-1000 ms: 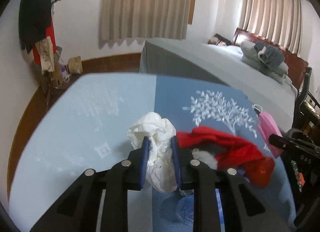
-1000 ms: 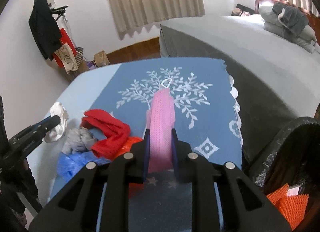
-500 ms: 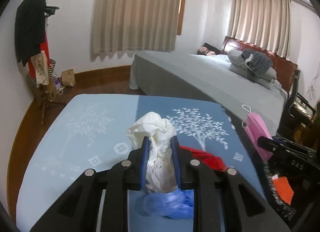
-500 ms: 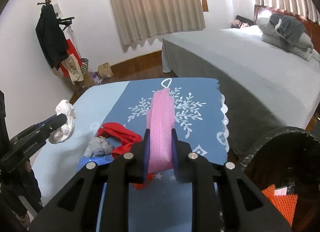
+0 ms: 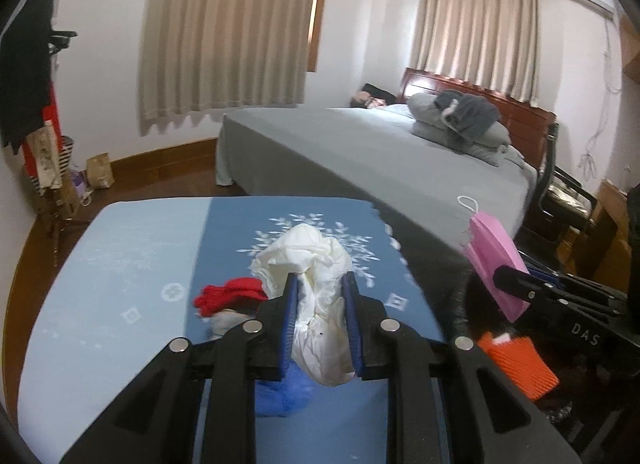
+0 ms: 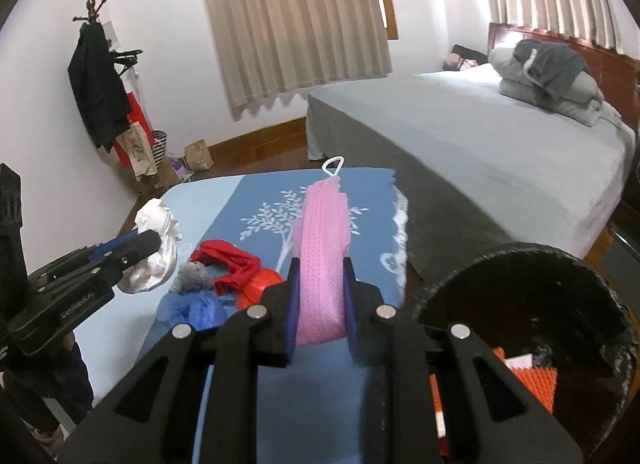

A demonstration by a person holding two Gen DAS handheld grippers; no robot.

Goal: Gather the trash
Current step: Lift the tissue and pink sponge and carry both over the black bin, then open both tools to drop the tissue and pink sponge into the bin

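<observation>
Left claw [image 5: 320,304] clamped on crumpled white paper [image 5: 316,264], held above the blue bench [image 5: 120,264]. Right claw [image 6: 320,288] clamped on folded pink mesh cloth [image 6: 322,248], also lifted over the bench. Below on the bench: red cloth [image 6: 232,264], grey wad [image 6: 192,278], blue bag [image 6: 196,306]. Beside the bench at right, black trash bin [image 6: 560,264] with orange pieces [image 6: 534,382] inside. Beyond, grey bed [image 6: 480,135].
</observation>
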